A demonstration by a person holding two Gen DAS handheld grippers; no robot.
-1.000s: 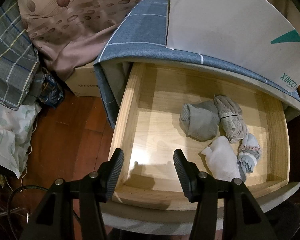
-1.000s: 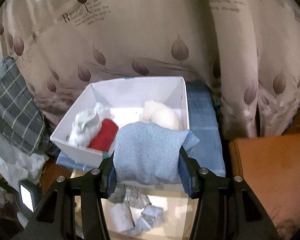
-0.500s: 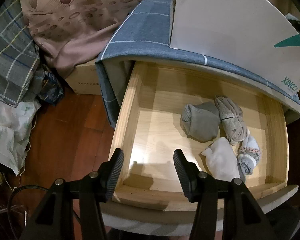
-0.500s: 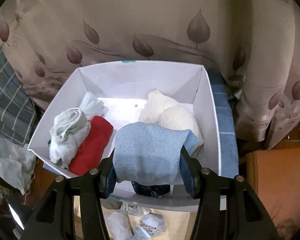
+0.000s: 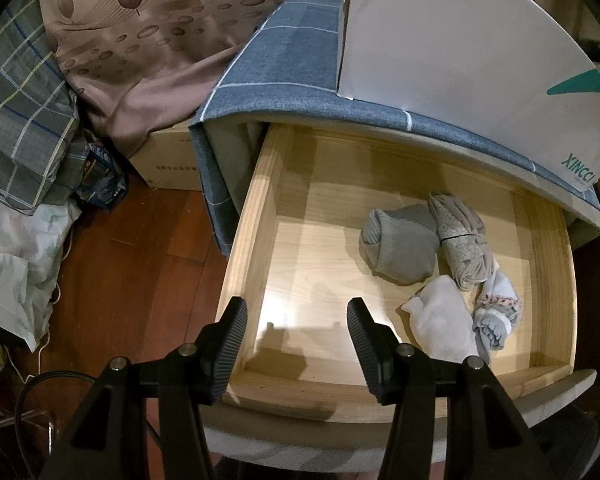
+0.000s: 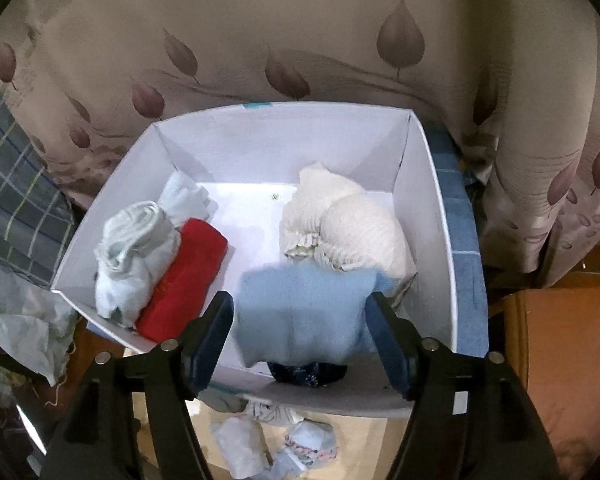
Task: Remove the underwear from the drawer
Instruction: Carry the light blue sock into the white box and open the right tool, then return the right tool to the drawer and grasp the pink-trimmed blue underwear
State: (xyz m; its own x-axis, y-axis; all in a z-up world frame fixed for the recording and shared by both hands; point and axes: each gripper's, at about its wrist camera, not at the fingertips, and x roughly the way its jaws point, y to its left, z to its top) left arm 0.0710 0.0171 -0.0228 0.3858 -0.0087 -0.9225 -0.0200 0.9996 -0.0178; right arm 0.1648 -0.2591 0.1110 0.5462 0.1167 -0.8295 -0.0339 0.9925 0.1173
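Observation:
In the left wrist view the wooden drawer (image 5: 260,216) stands pulled open. A grey roll (image 5: 402,246), a patterned beige roll (image 5: 462,240), a white roll (image 5: 440,322) and a small pale bundle (image 5: 496,316) lie at its right. My left gripper (image 5: 297,326) is open and empty above the drawer's front left corner. In the right wrist view my right gripper (image 6: 300,320) hangs over the white box (image 6: 424,184), jaws spread. The light blue folded underwear (image 6: 304,312) sits between them, blurred, its edges just off the pads.
The box holds a red roll (image 6: 184,276), a pale green roll (image 6: 132,252), cream pieces (image 6: 348,228) and a dark piece (image 6: 308,374). It stands on the blue checked cloth (image 5: 276,60) over the cabinet. Curtain (image 6: 300,40), plaid fabric (image 5: 16,108) and a cardboard box (image 5: 168,160) lie around.
My right gripper has carried the light blue underwear forward and down over the white box, and its jaws have spread wider. The left gripper has barely moved.

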